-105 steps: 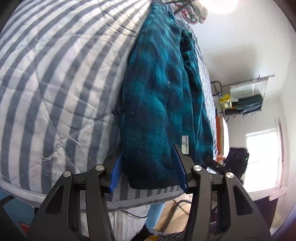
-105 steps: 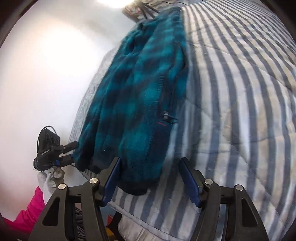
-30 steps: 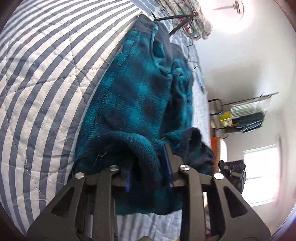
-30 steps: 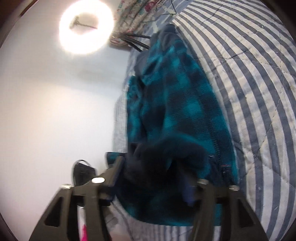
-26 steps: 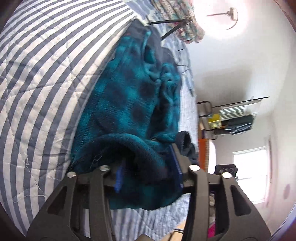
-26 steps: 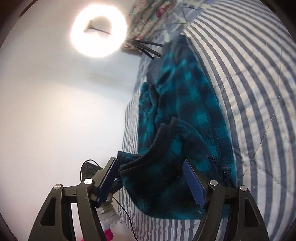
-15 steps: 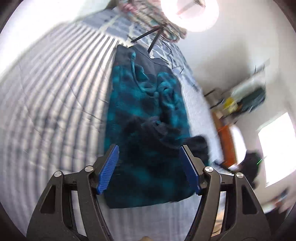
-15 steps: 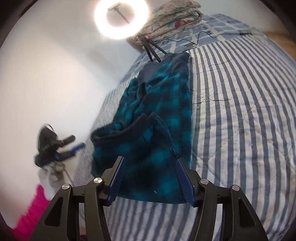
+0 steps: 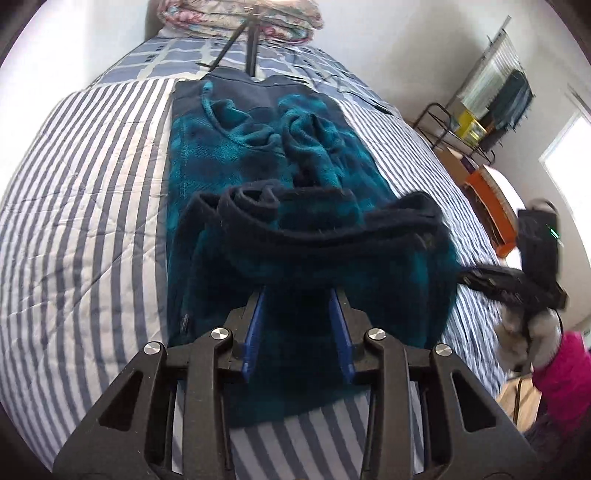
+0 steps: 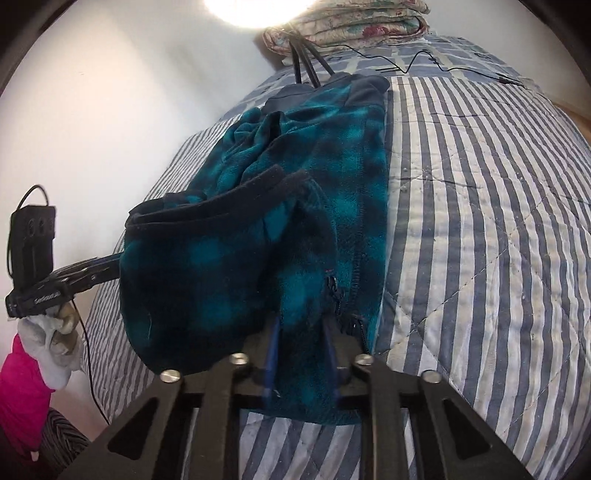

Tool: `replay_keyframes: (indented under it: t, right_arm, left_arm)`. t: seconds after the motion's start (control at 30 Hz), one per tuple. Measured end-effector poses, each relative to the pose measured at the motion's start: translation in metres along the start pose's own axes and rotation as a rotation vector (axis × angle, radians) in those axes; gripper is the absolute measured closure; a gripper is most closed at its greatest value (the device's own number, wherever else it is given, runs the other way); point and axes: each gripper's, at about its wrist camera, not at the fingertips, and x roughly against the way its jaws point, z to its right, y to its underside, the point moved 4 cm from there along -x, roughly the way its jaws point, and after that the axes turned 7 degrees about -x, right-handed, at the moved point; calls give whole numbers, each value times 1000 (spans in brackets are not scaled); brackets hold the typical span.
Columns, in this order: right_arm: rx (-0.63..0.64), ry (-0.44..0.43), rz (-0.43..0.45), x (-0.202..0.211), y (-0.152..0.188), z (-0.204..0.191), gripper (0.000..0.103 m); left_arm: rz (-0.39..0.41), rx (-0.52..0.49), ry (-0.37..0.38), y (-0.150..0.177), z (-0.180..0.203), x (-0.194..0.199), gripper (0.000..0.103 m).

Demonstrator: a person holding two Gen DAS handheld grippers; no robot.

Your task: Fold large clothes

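Observation:
A teal and navy plaid fleece jacket (image 9: pixel 258 158) lies lengthwise on the striped quilt, collar towards the bed's head. Its lower part is doubled back, so the dark hem band (image 9: pixel 314 229) runs across the middle. My left gripper (image 9: pixel 297 295) has its jaws closing on the near fold, with fleece bunched between the blue pads. In the right wrist view the jacket (image 10: pixel 332 147) hangs the same way, and my right gripper (image 10: pixel 300 321) is closing narrowly on the fold beside the zip. Each view shows the other gripper at the fold's far side.
The striped quilt (image 9: pixel 92 221) covers the bed around the jacket. A folded floral blanket (image 9: pixel 240 18) and tripod legs (image 9: pixel 251 48) sit at the head, with cables (image 10: pixel 424 62) nearby. A shelf rack (image 9: pixel 480 110) and an orange box (image 9: pixel 491 206) stand beside the bed.
Half a second ago both grippers stood open over the doubled-back fleece; now both pinch its near fold. Both views have rolled upright and the fold is lifted slightly.

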Motion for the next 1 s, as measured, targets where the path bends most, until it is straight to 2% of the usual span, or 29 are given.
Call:
replay_keyframes:
  t: [0.07, 0.17, 0.23, 0.3, 0.37, 0.47, 0.57, 0.67, 0.77, 0.8, 0.87, 0.93, 1.0]
  right_arm:
    - [27, 19, 13, 6, 1, -3, 94]
    - [20, 82, 3, 6, 7, 2, 95]
    - [-11, 111, -16, -1, 10, 9, 95]
    - [-16, 110, -29, 0, 11, 8, 94]
    - [-16, 123, -24, 9, 8, 5, 79]
    - [66, 168, 59, 30, 4, -10, 75]
    - [160, 134, 174, 46, 1, -36, 75]
    - [236, 87, 237, 40, -2, -64, 75]
    - [310, 38, 184, 18, -6, -90, 79]
    - [343, 47, 172, 10, -7, -97, 79]
    - [402, 118, 147, -12, -11, -104, 81]
    - [393, 152, 120, -27, -15, -101, 81]
    - [351, 199, 90, -45, -21, -86, 84]
  left_arm:
    - [6, 20, -46, -5, -9, -14, 68]
    - [-42, 77, -139, -1, -33, -44, 90]
    - [-7, 115, -103, -2, -40, -45, 90]
    - [-3, 122, -84, -4, -42, -41, 90]
    - [3, 86, -87, -6, -41, -31, 90]
    - [29, 5, -119, -8, -36, -10, 90]
    - [49, -16, -99, -4, -30, 1, 90]
    - [58, -40, -89, -3, -20, 2, 90]
    - [52, -88, -86, -6, -6, -4, 90]
    - [52, -107, -95, -6, -2, -7, 90]
    - [47, -116, -114, -7, 1, -14, 89]
    - [26, -100, -113, -9, -3, -26, 89]
    - [-27, -78, -140, -6, -15, -44, 85]
